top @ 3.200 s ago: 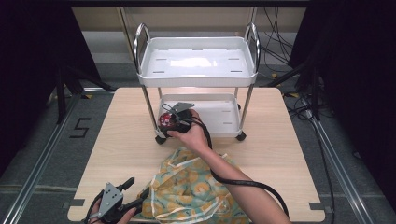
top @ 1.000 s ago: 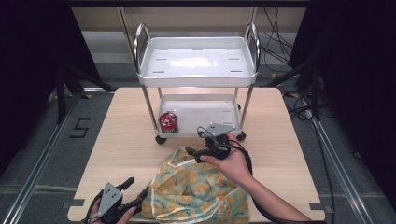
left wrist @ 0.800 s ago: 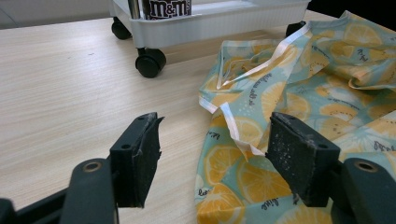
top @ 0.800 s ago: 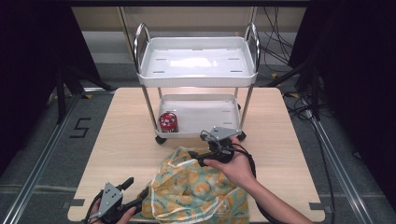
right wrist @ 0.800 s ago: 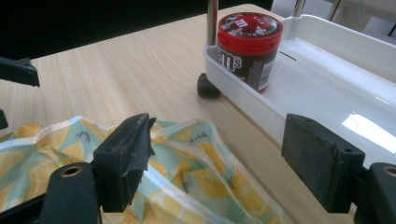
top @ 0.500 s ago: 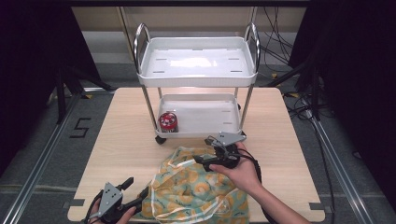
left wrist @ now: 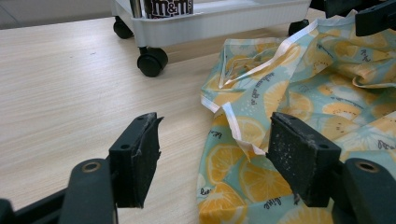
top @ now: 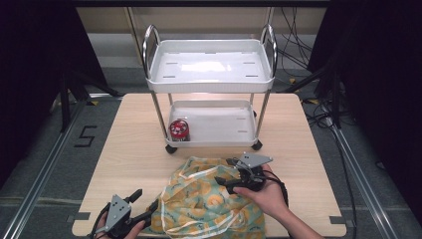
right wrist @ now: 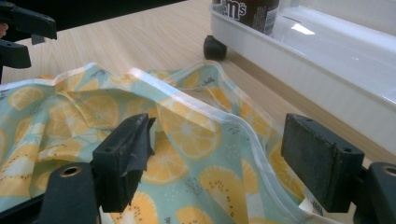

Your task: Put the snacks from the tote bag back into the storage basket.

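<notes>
1. On the near half of the bench [top: 129, 144] lies a crumpled lemon-print bag [top: 206, 206], pale blue with yellow slices and a white trim, just in front of the small white cart [top: 211, 67].
2. Right hand-held gripper [top: 224, 181]: held over the far right part of the bag, jaws spread wide and gripping nothing; in the right gripper view the bag's raised white-trimmed rim [right wrist: 205, 109] stands between the two pads, touching neither.
3. Left hand-held gripper [top: 144, 204]: low at the bag's near left edge, jaws likewise parted; in the left gripper view a fold of the white trim [left wrist: 233, 126] lies between the pads, and the right-hand pad [left wrist: 294, 149] sits over the fabric.
4. Cart, lower tray [top: 219, 122]: a red-capped M&M's jar [top: 179, 130] stands upright in the left corner.
5. Cart, upper tray [top: 211, 74]: nothing resting on it.
6. Castors [left wrist: 152, 63]: resting on the bench, near the bag's far edge.
</notes>
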### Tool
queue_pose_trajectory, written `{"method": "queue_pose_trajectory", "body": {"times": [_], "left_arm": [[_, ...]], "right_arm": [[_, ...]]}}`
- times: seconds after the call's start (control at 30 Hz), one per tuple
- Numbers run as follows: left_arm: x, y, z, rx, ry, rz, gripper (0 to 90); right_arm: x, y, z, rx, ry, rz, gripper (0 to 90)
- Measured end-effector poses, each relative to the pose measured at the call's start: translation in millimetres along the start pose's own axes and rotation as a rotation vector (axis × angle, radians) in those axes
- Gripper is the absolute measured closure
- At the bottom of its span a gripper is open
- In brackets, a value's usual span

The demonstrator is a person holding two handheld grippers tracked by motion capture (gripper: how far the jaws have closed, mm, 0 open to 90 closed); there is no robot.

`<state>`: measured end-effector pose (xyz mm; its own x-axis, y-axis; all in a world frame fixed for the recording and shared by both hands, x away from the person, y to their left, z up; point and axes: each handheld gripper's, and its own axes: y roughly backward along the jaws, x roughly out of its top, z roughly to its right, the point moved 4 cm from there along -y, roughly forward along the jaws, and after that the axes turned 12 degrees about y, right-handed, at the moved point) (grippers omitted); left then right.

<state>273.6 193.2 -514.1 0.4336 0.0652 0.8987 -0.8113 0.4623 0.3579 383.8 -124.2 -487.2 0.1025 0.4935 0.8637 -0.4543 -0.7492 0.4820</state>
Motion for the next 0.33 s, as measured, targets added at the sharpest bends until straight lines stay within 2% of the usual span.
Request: {"method": "queue_pose_trajectory", "body": {"times": [0.03, 0.17, 0.23, 0.33], "left_arm": [[0.1, 0.3, 0.1, 0.000, -0.001, 0.001, 33.3], [-0.1, 0.7, -1.0, 0.000, 0.002, -0.001, 33.2], [-0.2, 0.1, -0.5, -0.001, 0.011, 0.003, 33.2], [-0.5, 0.8, -1.2, 0.002, 0.003, -0.006, 33.2]], "right_arm": [[0.0, 0.3, -1.2, 0.008, 0.002, 0.002, 25.0], [2.4, 2.3, -0.2, -0.012, 0.021, 0.034, 25.0], [2.7, 3.7, -0.2, -0.003, 0.026, 0.035, 25.1], [0.9, 4.2, -0.2, -0.012, 0.021, 0.034, 25.0]]}}
